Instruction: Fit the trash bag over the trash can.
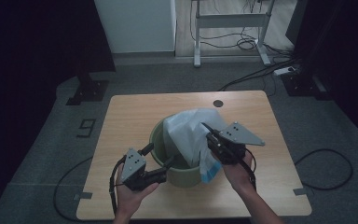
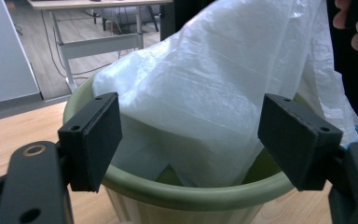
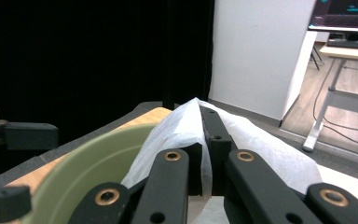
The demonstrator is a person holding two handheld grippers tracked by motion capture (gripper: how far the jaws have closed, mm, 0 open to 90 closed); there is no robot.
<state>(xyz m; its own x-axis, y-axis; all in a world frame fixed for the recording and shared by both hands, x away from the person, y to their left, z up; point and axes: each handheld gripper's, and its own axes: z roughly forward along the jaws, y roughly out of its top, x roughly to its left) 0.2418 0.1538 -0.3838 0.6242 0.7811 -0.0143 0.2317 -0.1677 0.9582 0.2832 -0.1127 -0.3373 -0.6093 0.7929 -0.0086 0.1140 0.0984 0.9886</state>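
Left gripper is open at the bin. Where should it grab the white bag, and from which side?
Probably the loose bag wall just above the green bin's near rim, coming in from the person's side. The left gripper already straddles that hanging fold with jaws wide open, and the film there is slack and thin enough to pinch. The right gripper is shut on the bag's upper edge, keeping it raised.

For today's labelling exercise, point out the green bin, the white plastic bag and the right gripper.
green bin [image 2: 191, 193], left gripper view, front rim.
white plastic bag [image 2: 205, 79], left gripper view, its side.
right gripper [image 3: 204, 140], right gripper view, jaws shut on bag.
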